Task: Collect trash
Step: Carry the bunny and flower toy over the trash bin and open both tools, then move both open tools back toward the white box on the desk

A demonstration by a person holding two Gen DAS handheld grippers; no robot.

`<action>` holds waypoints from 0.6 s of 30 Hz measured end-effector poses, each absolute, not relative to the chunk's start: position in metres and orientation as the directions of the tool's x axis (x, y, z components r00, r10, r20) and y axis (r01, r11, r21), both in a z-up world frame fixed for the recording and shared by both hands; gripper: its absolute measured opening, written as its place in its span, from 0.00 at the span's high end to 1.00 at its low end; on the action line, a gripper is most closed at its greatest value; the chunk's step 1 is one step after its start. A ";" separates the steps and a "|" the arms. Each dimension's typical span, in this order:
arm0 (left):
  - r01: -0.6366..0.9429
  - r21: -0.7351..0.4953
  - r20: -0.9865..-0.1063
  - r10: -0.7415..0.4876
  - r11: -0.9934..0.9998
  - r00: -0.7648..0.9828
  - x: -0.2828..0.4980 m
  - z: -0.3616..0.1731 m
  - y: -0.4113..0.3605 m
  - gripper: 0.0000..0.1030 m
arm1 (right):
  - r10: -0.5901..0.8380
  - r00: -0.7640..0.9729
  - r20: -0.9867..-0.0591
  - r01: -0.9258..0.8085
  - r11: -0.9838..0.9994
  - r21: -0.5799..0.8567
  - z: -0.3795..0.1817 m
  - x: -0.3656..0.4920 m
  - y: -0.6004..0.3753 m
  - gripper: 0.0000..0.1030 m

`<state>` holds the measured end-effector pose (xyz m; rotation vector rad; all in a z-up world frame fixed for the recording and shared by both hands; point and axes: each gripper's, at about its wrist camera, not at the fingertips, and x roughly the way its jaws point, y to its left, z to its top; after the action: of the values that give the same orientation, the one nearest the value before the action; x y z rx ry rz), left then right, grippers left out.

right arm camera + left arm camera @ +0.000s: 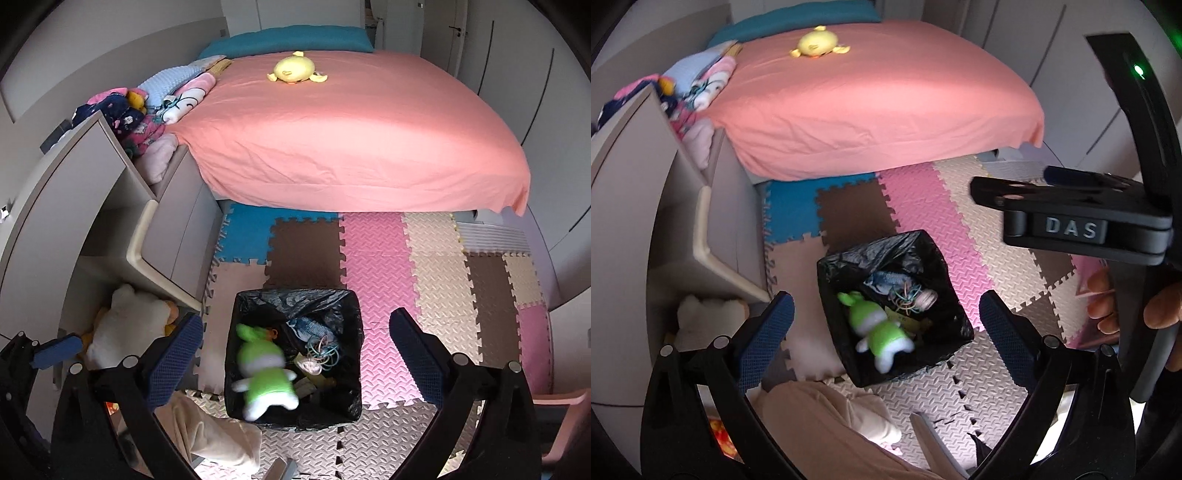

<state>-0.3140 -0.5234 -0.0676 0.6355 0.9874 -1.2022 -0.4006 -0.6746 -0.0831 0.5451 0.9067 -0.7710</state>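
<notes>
The left gripper (pixel 886 321) has two black fingers faced with dark blue, cross-hatched pads (pixel 768 325), each finger hinged on black curved links with round silver pins. The right gripper (pixel 295 339) is built the same: black links, silver pins, blue textured pads (pixel 173 354). Seen from the left wrist view, the right gripper's black body carries a raised block lettered "DAS" (pixel 1070 229), and a small green light (pixel 1137 69) glows on its black handle. The person wears light beige trousers (pixel 827 432).
</notes>
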 end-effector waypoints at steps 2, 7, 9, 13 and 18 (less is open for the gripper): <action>0.954 -0.090 -0.884 -0.464 0.284 0.055 -0.308 -0.068 -0.522 0.06 | -0.353 0.386 -0.852 0.781 0.616 0.099 -0.083 -0.399 -0.676 0.03; 0.948 -0.095 -0.880 -0.470 0.304 0.063 -0.302 -0.064 -0.519 0.06 | -0.350 0.384 -0.854 0.770 0.632 0.088 -0.080 -0.388 -0.672 0.03; 0.945 -0.099 -0.877 -0.476 0.311 0.065 -0.299 -0.062 -0.517 0.06 | -0.346 0.387 -0.855 0.763 0.641 0.086 -0.079 -0.382 -0.668 0.03; 0.937 -0.112 -0.867 -0.493 0.330 0.070 -0.288 -0.057 -0.507 0.06 | -0.340 0.409 -0.847 0.746 0.659 0.096 -0.070 -0.367 -0.661 0.03; 0.919 -0.100 -0.851 -0.511 0.382 0.119 -0.265 -0.042 -0.491 0.06 | -0.308 0.476 -0.824 0.694 0.707 0.137 -0.048 -0.335 -0.648 0.03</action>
<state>-0.2653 -0.4911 -0.0418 0.5236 0.9590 -1.1172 -0.3350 -0.6479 -0.0476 0.4971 0.8761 -0.6436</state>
